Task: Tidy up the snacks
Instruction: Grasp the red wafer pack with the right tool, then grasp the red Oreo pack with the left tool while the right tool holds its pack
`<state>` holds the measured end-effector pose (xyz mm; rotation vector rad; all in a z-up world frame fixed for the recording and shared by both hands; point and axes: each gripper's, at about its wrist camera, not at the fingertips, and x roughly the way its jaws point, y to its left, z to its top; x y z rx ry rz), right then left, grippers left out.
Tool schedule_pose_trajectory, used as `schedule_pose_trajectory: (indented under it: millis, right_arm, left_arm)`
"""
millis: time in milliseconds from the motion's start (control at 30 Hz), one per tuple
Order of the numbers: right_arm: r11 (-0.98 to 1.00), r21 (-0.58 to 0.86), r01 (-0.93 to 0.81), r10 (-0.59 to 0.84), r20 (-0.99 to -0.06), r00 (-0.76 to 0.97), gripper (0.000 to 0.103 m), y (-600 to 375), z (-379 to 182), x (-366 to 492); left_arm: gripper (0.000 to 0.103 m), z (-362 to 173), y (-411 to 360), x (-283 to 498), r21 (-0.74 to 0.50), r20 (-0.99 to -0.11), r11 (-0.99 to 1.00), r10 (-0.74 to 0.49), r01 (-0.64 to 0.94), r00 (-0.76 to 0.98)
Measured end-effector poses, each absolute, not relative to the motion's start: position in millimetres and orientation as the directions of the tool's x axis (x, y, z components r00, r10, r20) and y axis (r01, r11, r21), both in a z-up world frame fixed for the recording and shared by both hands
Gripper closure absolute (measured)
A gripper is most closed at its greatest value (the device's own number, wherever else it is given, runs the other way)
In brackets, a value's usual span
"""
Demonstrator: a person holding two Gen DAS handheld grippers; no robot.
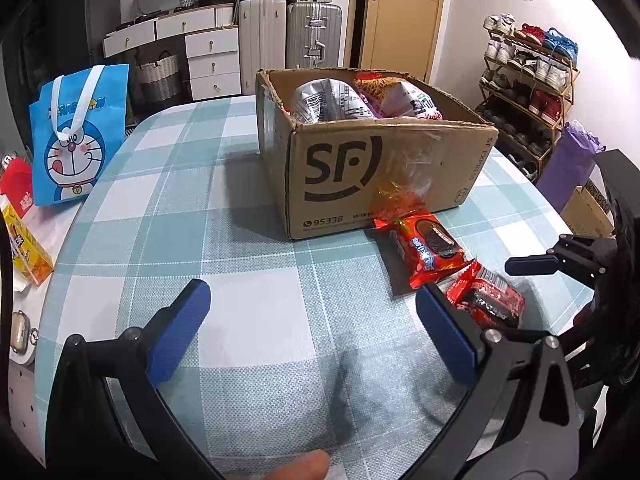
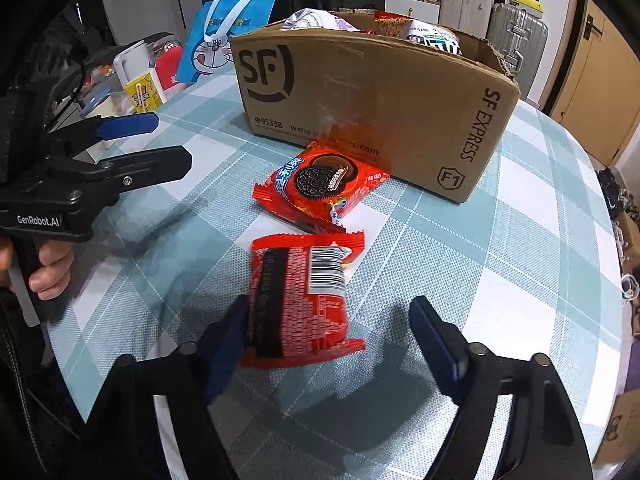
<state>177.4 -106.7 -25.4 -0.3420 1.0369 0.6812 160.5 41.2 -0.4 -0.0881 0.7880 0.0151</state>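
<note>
My right gripper [image 2: 324,332] is open around the barcode-up cookie pack [image 2: 300,300], only its left pad touching; my left gripper [image 1: 312,320] gapes empty. Only the left view shows inside the box [image 1: 384,168] at the table's far edge.

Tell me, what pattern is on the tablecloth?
The tablecloth has light teal and white checks, clearest in the left wrist view.

- The cardboard box [image 2: 372,92] stands on the tabletop [image 2: 500,264], with snack bags [image 1: 332,100] inside it.
- A cookie packet [image 2: 320,184] lies just before the box.
- A second packet [image 2: 300,300] lies nearer still, before the first.
- A cartoon bag [image 1: 76,136] stands left of the box.
</note>
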Motion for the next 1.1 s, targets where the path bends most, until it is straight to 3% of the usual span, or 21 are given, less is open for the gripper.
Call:
schedule_pose_trajectory:
  millis: [433,867,1100]
  right_arm:
    - [0.701,0.066,-0.71,0.401,-0.86,0.315,0.056,-101.3,-22.1,168.5]
    - [0.696,0.065,-0.715,0.455,-0.811,0.369,0.058,-117.2,3.7,164.6]
    - [0.776,0.094,-0.623,0.464,-0.755,0.464,0.058,-144.1,24.7,177.7]
  left_arm:
    - [0.001,-3.2,37.2,161.4,-0.065,-0.713,0.997,-0.022,-0.036,0.7]
    - [0.001,-4.0,38.9,162.1,-0.094,-0.716,0.995,-0.043,-0.036,0.697]
    - [0.001,-7.4,31.5,166.5,-0.109,-0.722,0.994,-0.06,-0.027,0.689]
